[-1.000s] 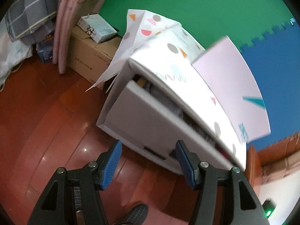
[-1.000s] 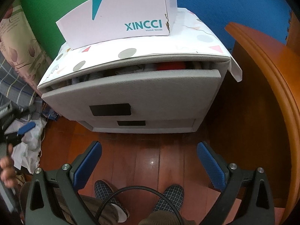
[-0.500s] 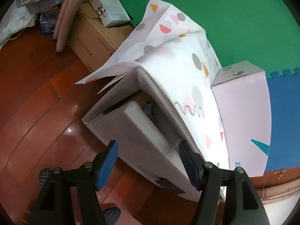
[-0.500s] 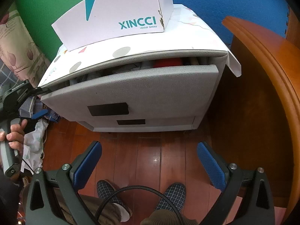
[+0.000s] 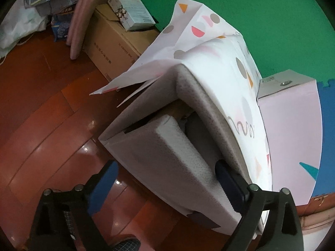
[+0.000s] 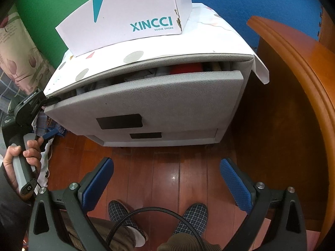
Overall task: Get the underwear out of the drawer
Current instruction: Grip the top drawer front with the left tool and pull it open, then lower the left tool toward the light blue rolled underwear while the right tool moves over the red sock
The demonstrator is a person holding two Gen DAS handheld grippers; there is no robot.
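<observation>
- Underwear cannot be singled out yet: folded fabric (image 6: 146,74) in grey and a red piece (image 6: 187,68) show through the gap above the top drawer (image 6: 159,102), and which of these is the garment wanted cannot be told.
- Top drawer is only partly pulled out of the grey cabinet (image 5: 201,96), with its left end further forward than its right; the opening looks too narrow for reaching in.
- Left gripper (image 5: 165,179) straddles the left end of the drawer front. Its jaws have just been opening and now stand wide apart, with the panel between them. One pad is inside the gap behind the panel, the other hangs free over the floor; neither presses on the panel.
- That placement suits hooking the drawer edge to draw it further out, in my judgement.
- Right gripper (image 6: 166,185) hangs in front of the cabinet over the wooden floor (image 6: 167,165), fingers spread wide and empty, well apart from the drawer, probably waiting to reach in.
- Lower drawer (image 6: 159,136) is closed; its contents are hidden.
- Shoe box (image 6: 129,14) stands on the patterned sheet (image 5: 226,62) covering the cabinet top, clear of the drawer's travel.
</observation>
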